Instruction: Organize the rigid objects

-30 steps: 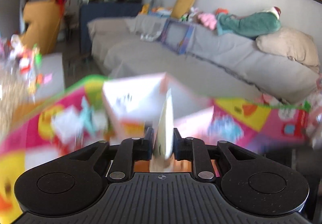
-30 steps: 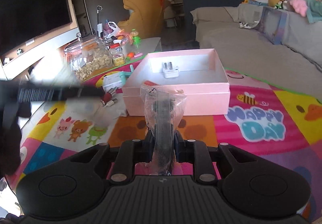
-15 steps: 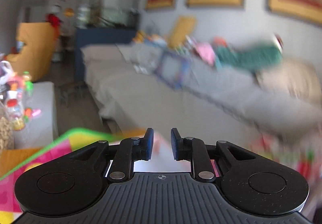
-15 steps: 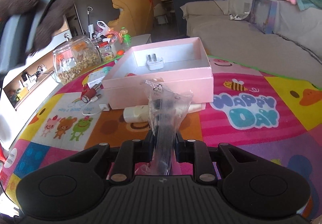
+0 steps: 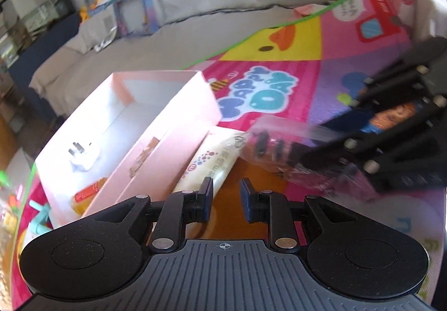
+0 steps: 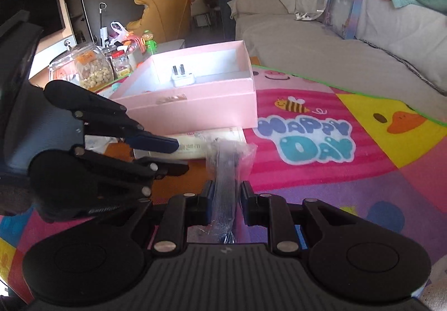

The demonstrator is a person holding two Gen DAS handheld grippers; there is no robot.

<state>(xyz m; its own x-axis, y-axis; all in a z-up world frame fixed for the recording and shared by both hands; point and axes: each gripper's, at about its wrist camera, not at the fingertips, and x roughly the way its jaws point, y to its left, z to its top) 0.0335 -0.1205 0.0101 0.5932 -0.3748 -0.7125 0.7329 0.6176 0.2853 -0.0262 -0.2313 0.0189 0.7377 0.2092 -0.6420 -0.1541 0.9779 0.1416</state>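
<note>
Light: bright daylight, strongest on the pink box, whose inner floor is washed to near white.
Blur: in the left wrist view, motion smear right of the box.
Distortion: fisheye bend, sofa behind the box curves.

Charger in box; tube before box, on mat.
</note>
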